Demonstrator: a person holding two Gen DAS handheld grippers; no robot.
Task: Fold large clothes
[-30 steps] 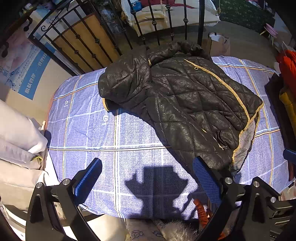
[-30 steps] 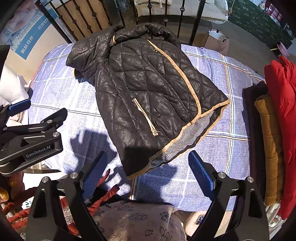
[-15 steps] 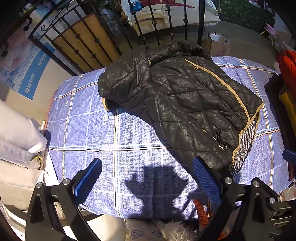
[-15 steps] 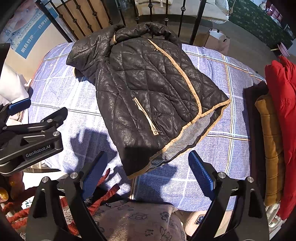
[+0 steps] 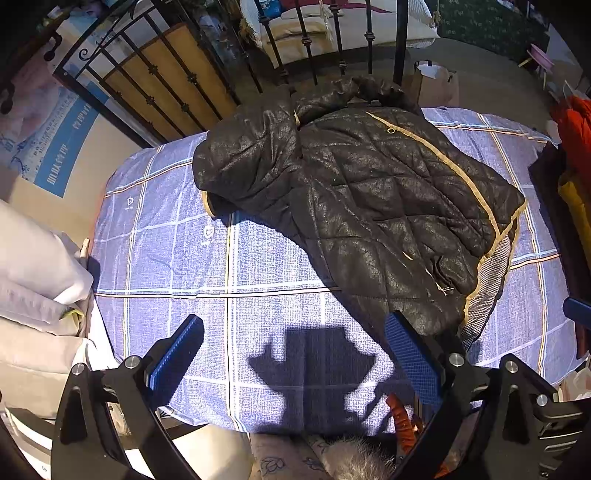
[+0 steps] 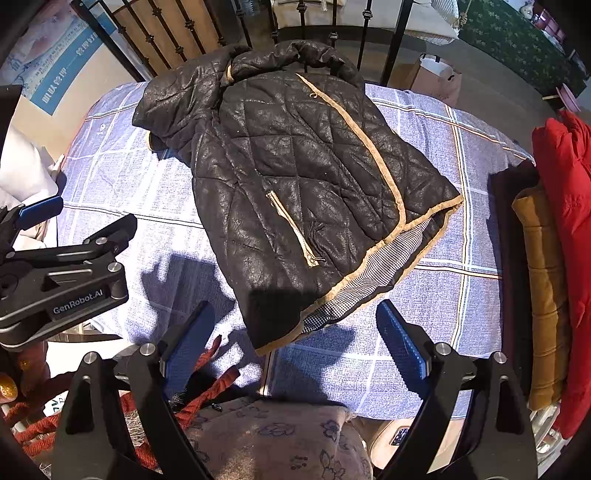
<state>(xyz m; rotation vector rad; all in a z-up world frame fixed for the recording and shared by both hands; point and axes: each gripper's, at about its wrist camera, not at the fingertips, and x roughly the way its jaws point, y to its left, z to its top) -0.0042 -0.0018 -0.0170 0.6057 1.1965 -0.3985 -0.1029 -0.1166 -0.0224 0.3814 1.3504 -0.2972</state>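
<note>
A black quilted jacket with tan trim along its zip and hem (image 6: 295, 192) lies spread on a surface covered by a blue-and-white checked cloth (image 6: 424, 332), its collar toward the black wrought-iron railing (image 6: 369, 33) at the far side and its hem toward the camera, where a strip of fine houndstooth lining shows at the open lower edge. One sleeve is folded across the upper left of the body. The left hand-held gripper (image 5: 295, 362) hangs above bare cloth beside the jacket's near corner, its blue-padded jaws standing wide apart with nothing between them; its shadow falls on the checks below. The right hand-held gripper (image 6: 295, 343) hangs over the jacket's hem corner, jaws likewise wide apart and clear of the fabric. At the right edge of the cloth lie a folded mustard-brown garment (image 6: 543, 280) and a red padded garment (image 6: 565, 206), side by side.
</note>
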